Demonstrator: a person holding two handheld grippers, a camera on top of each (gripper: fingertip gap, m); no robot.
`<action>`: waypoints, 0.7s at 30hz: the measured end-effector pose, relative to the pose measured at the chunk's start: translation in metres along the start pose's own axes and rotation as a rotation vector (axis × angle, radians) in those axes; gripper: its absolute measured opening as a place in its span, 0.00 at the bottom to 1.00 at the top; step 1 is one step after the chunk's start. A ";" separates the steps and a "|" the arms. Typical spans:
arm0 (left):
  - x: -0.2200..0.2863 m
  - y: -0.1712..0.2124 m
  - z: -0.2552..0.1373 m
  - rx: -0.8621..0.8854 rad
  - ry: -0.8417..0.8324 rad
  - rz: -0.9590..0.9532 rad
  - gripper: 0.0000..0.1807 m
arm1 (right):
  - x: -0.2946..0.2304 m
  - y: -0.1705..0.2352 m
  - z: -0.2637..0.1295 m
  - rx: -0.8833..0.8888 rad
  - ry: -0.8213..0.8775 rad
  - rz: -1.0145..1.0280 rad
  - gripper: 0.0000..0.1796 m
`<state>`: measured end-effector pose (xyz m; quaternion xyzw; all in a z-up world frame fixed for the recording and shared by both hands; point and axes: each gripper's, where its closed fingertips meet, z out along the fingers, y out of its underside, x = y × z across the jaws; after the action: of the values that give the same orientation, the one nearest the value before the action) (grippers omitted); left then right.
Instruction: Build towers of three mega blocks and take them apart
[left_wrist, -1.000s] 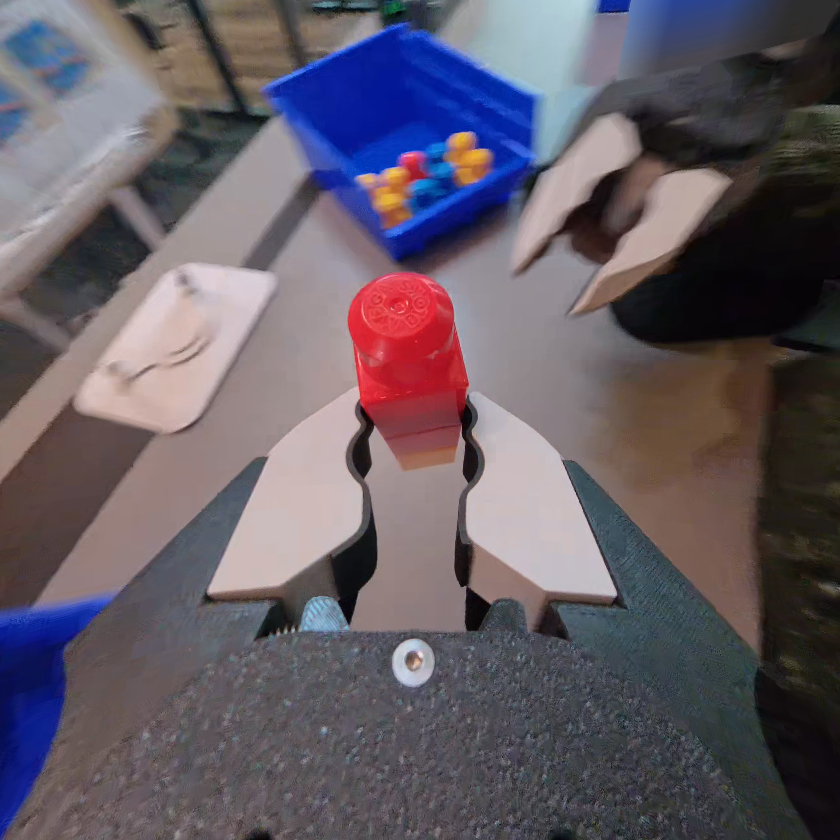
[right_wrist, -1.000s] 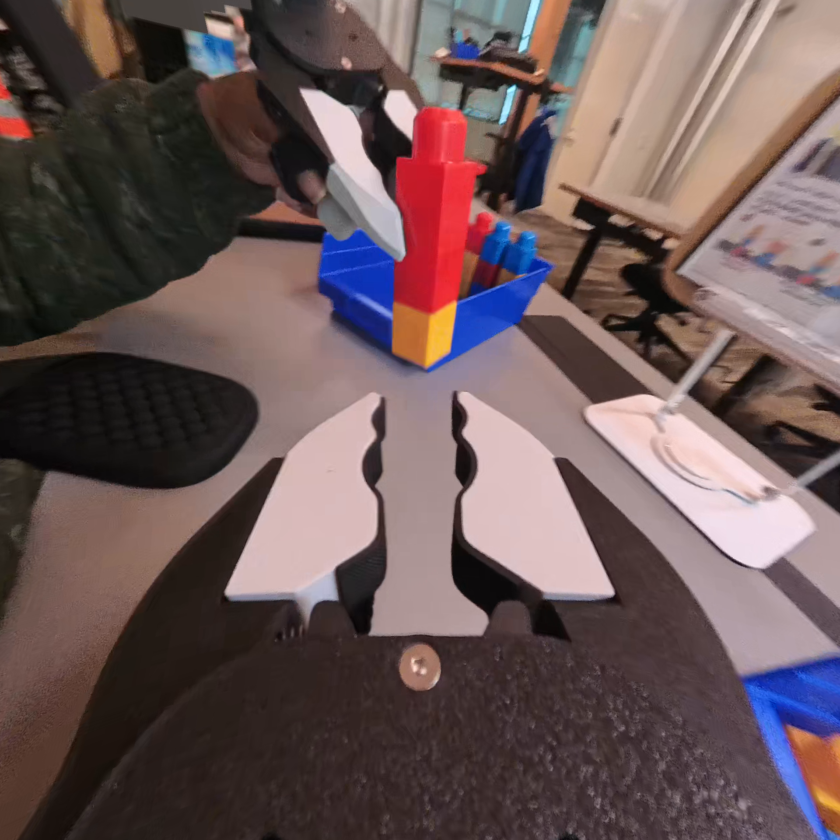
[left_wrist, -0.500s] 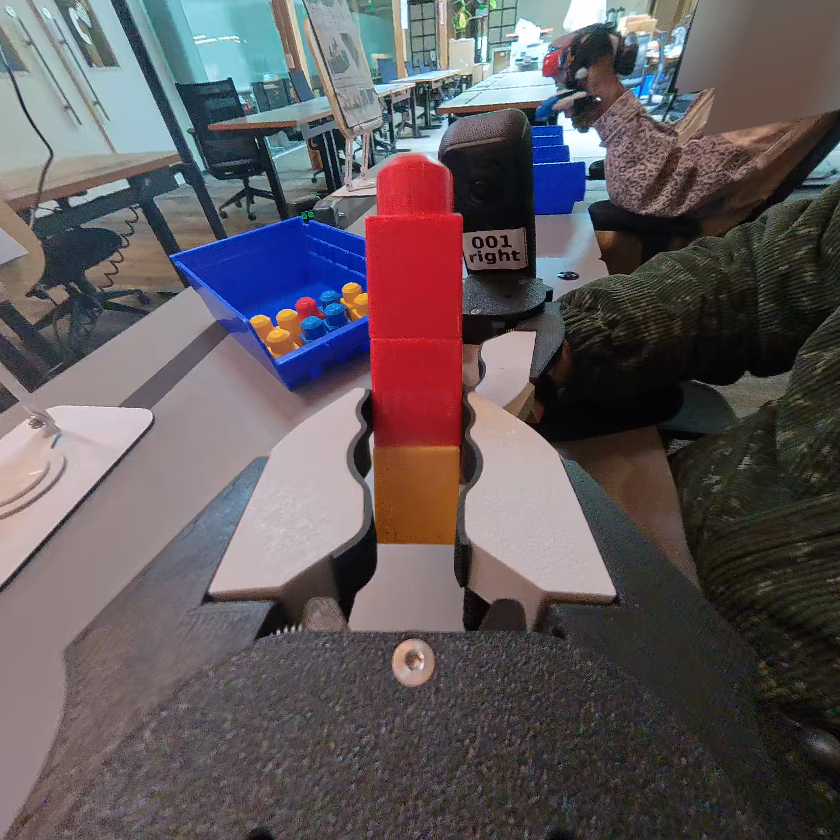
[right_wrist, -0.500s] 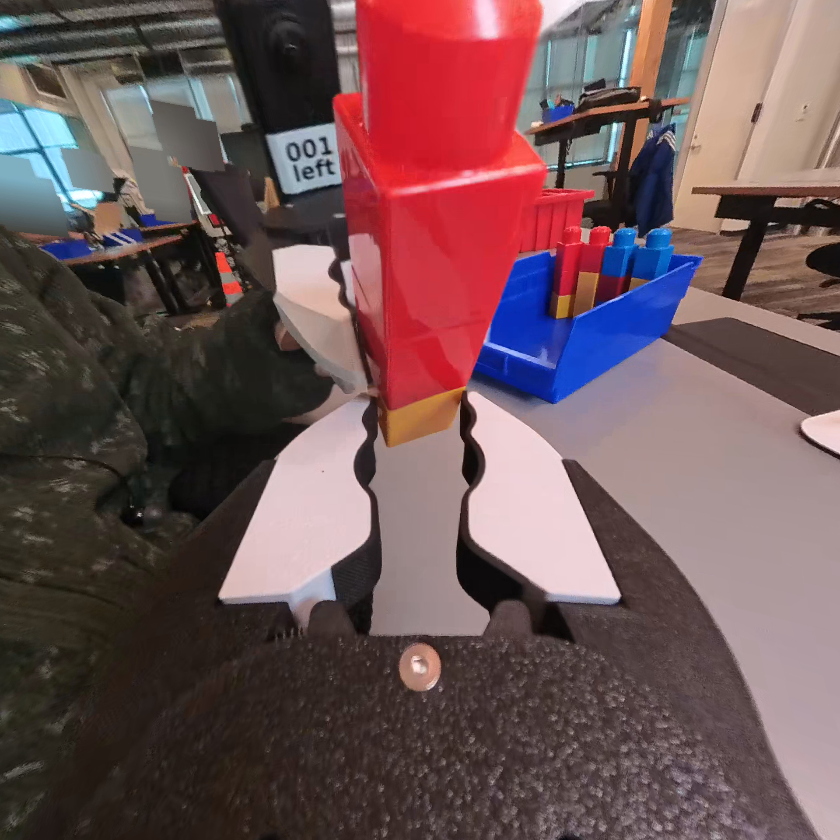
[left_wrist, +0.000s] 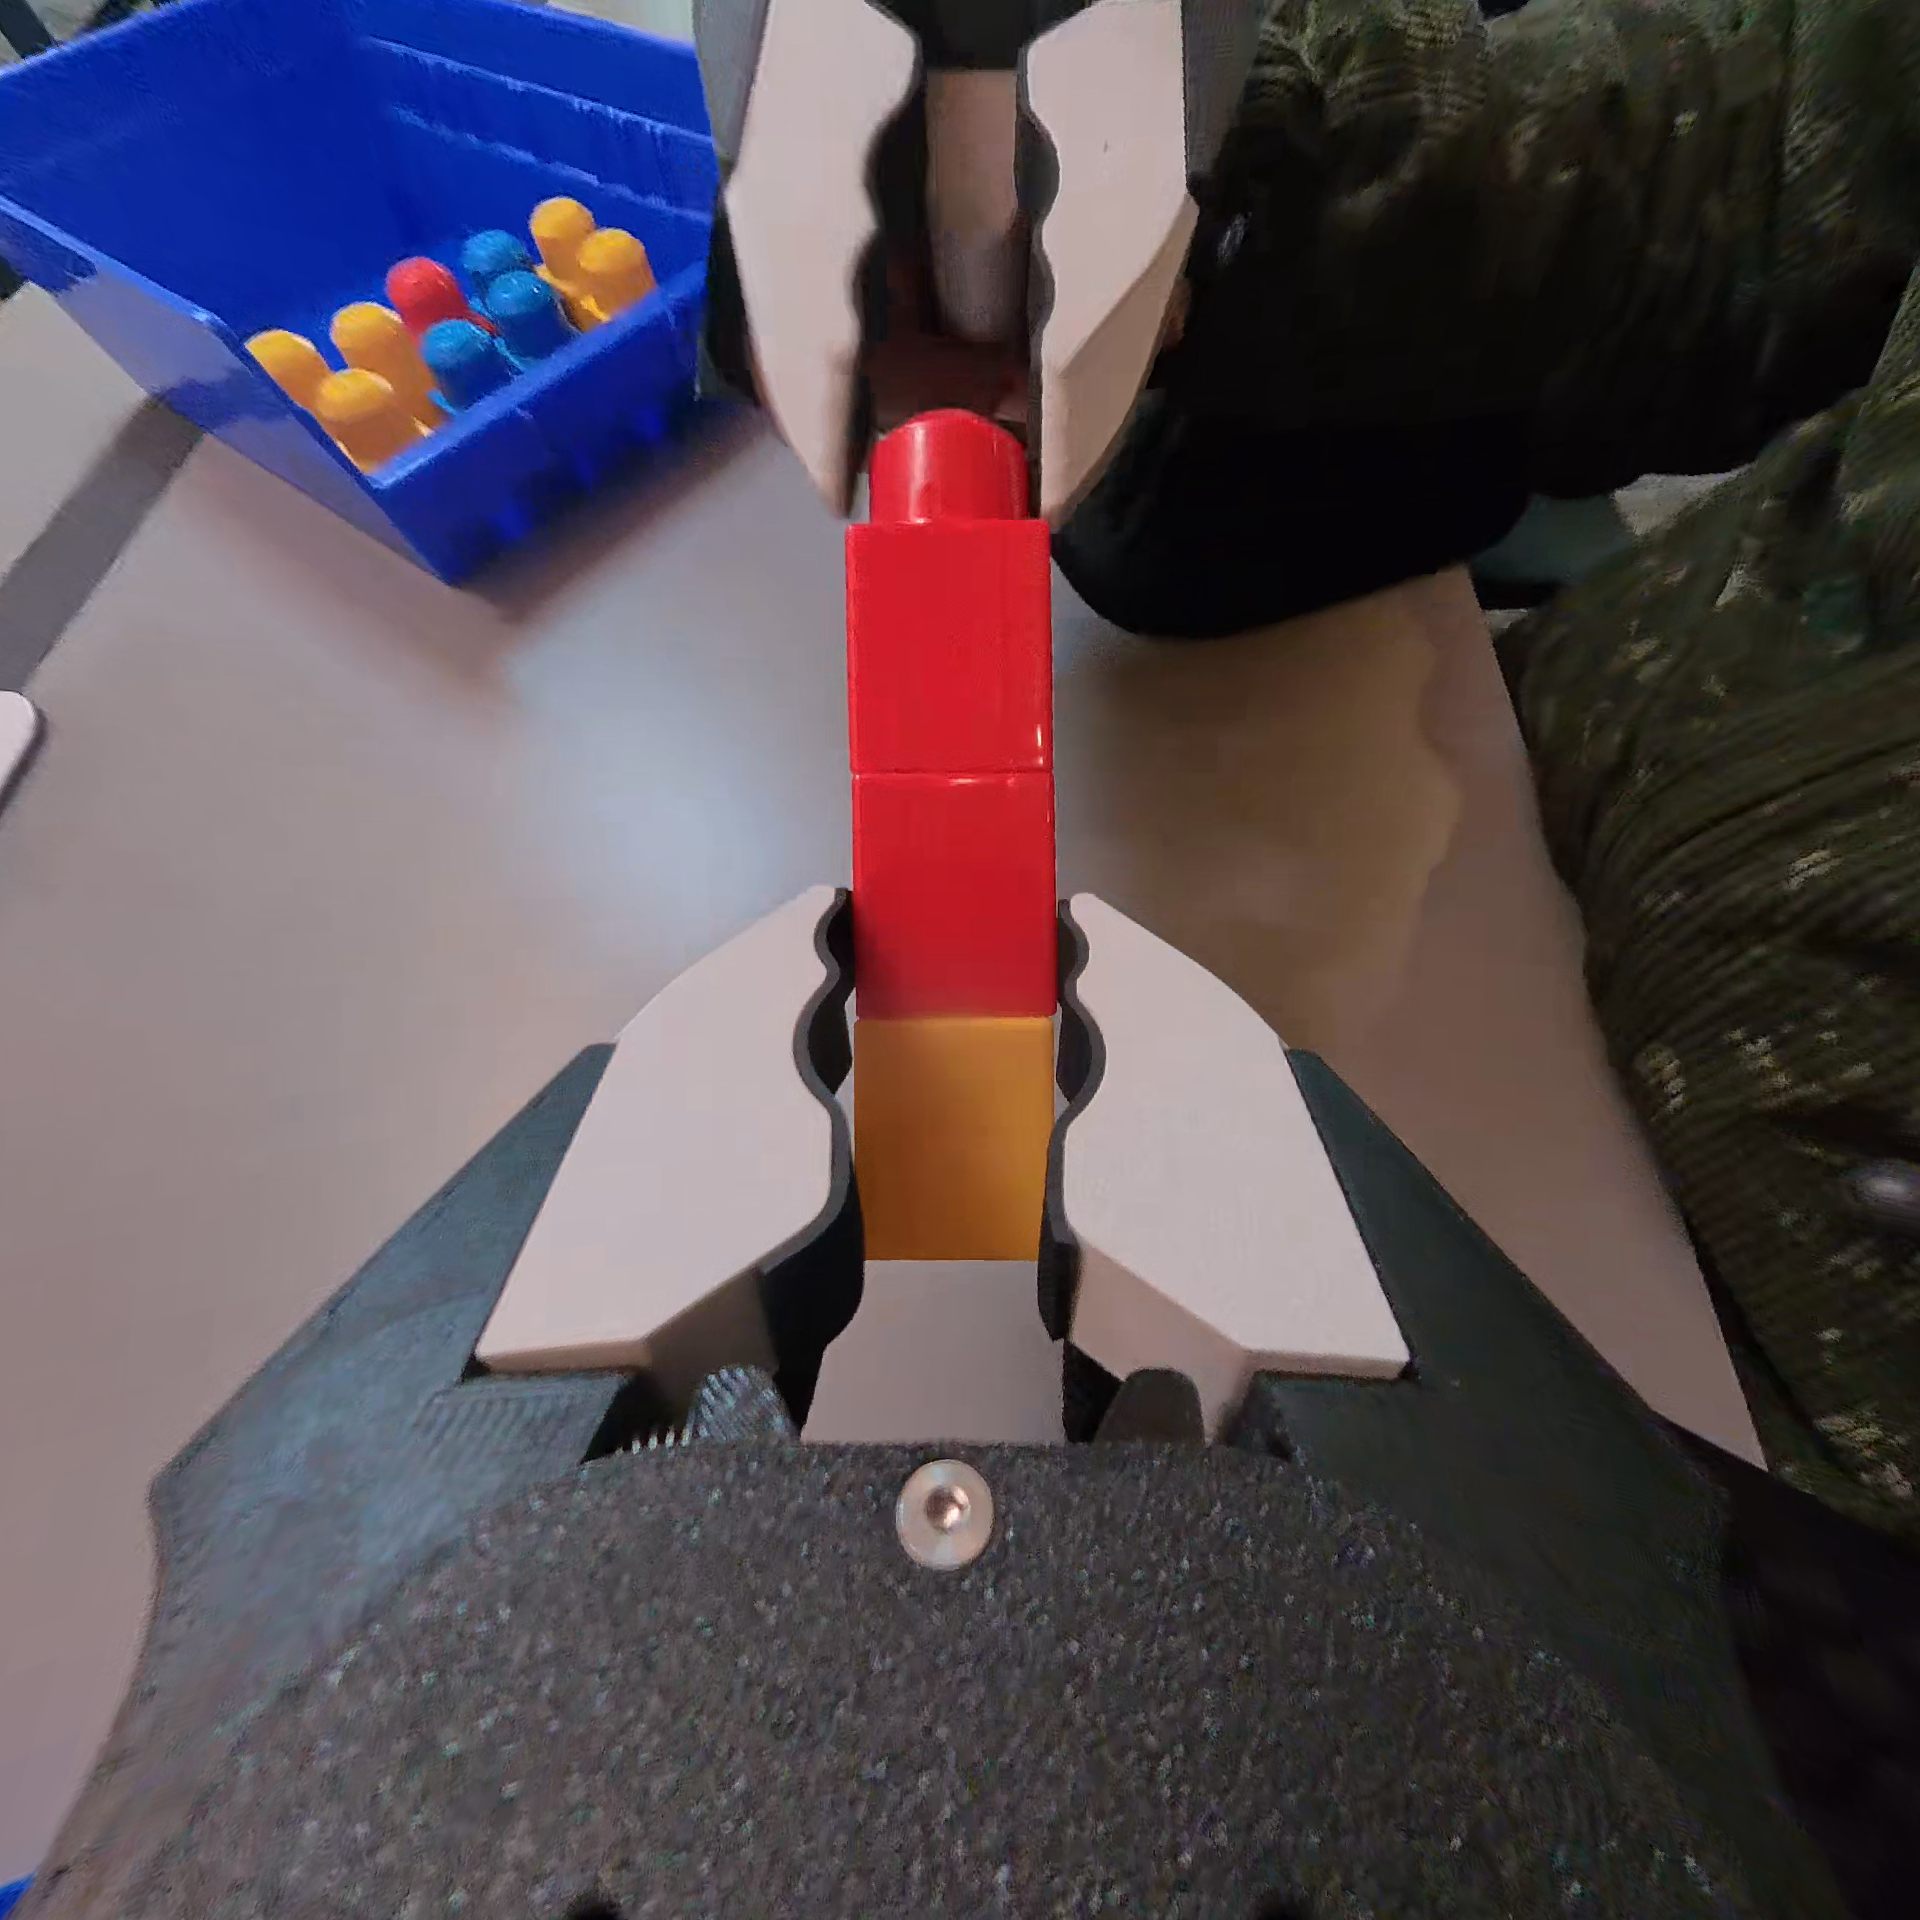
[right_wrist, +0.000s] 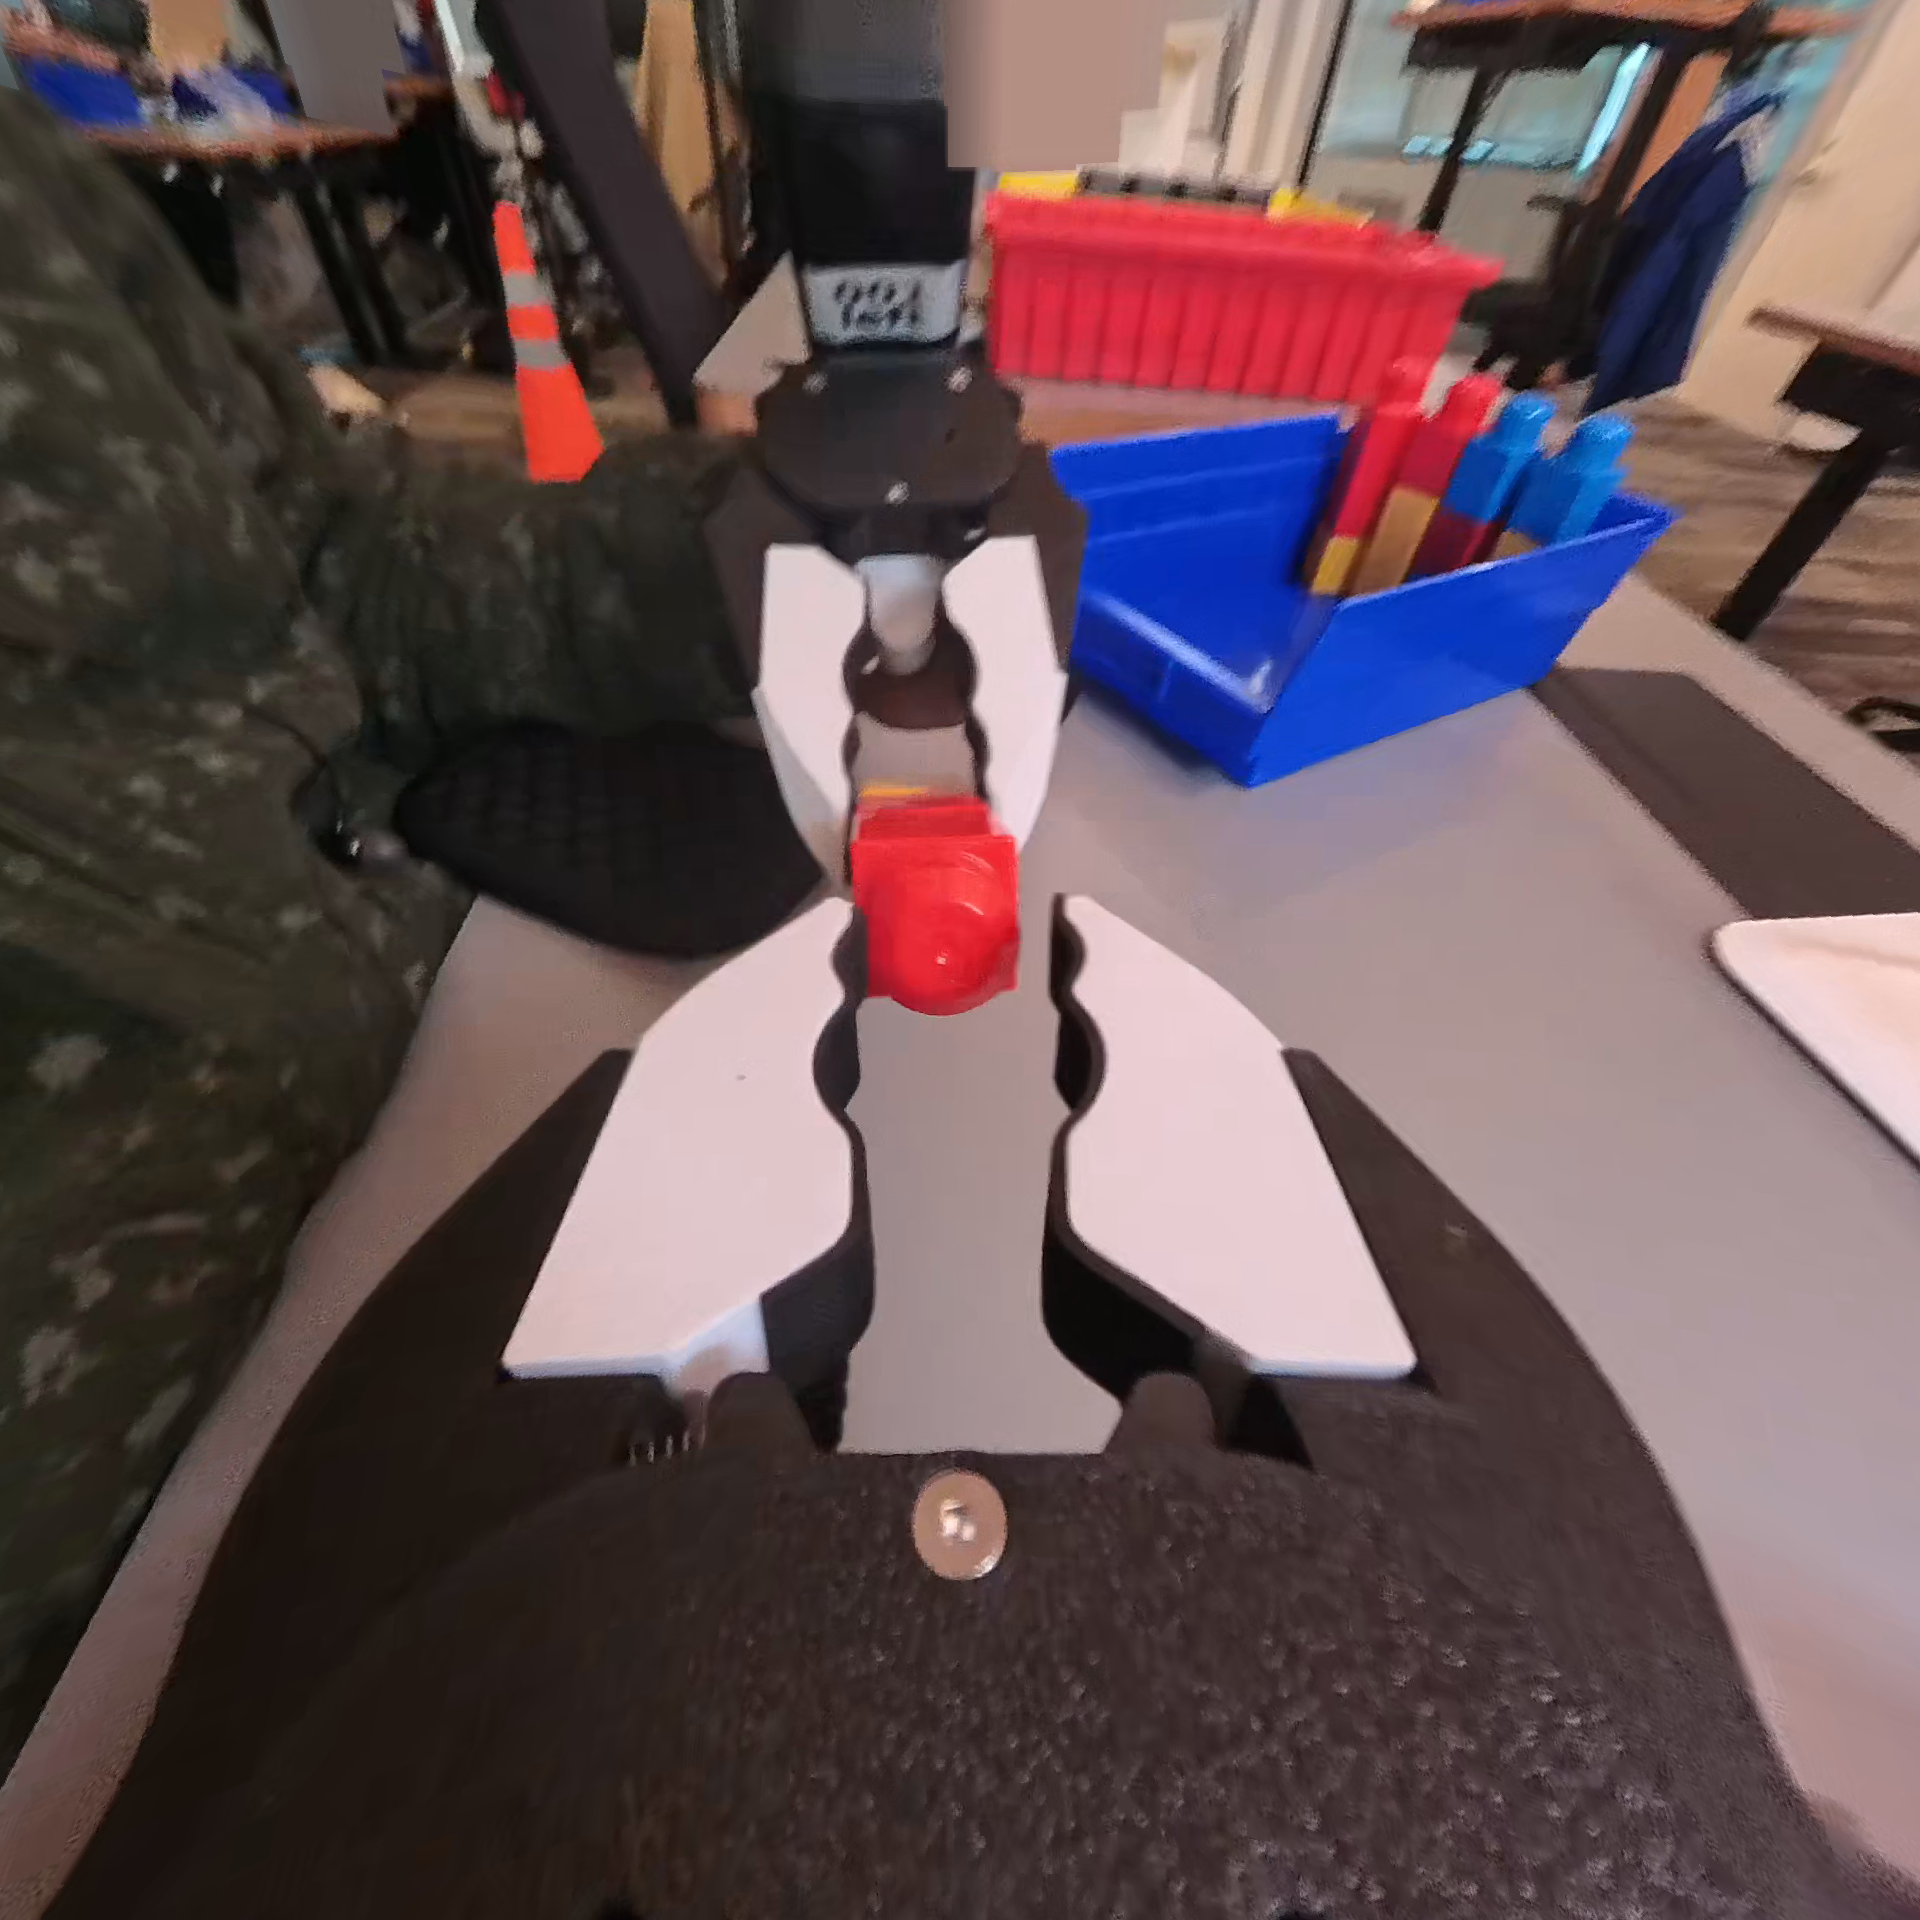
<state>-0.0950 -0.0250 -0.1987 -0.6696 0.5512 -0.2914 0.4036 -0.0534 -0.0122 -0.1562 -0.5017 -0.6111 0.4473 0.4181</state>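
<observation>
1. While your left gripper (left_wrist: 951, 1023) clamps the tower (left_wrist: 948, 831) at its orange and middle red blocks, the tower's long axis points straight at your right gripper (right_wrist: 951, 935).
2. Your right gripper stands open, its tips flanking the top stud (right_wrist: 940, 951), apparently not yet pressing it.
3. The tower appears held above the desk (left_wrist: 416, 779).
</observation>
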 end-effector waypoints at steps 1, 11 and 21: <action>0.002 0.000 0.000 0.008 0.018 -0.002 0.20 | -0.005 0.007 0.003 -0.034 -0.023 -0.005 0.16; 0.004 0.007 -0.005 -0.044 0.033 0.017 0.20 | -0.011 0.004 -0.003 -0.147 -0.032 -0.025 0.16; -0.038 -0.009 -0.040 0.147 -0.163 -0.073 0.20 | 0.180 -0.032 -0.207 -0.461 0.676 0.025 0.17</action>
<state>-0.1325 0.0034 -0.1689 -0.6792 0.4689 -0.2902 0.4843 0.1115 0.1884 -0.0622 -0.7084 -0.5172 0.1137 0.4667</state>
